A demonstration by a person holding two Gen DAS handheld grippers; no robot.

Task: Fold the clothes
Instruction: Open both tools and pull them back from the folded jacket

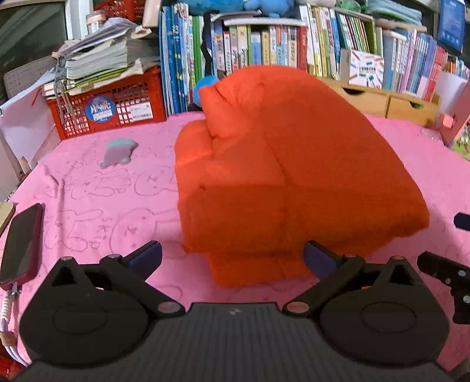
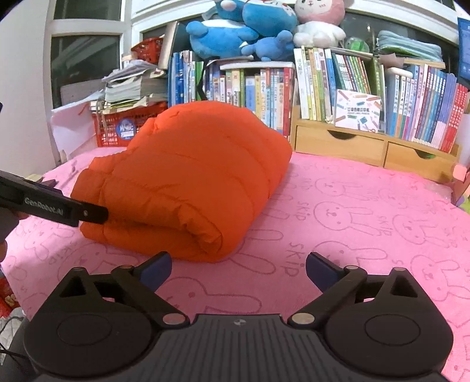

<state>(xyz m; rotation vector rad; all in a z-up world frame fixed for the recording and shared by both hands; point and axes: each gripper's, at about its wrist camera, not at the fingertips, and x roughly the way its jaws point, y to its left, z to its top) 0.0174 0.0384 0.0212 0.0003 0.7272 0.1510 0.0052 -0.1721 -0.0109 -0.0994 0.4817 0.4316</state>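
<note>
Both tools stand spread wide with nothing between their pads: the left tool (image 1: 232,258) just short of the near edge of the folded orange puffer jacket (image 1: 282,176), the right tool (image 2: 238,271) over bare pink rabbit-print cloth (image 2: 367,217) off the bundle's near corner. That jacket lies in a thick fold mid-bench. A dark phone (image 1: 22,244) rests at the left edge. Behind stand a red crate (image 1: 111,110), books (image 2: 337,88) and plush toys (image 2: 249,26).
</note>
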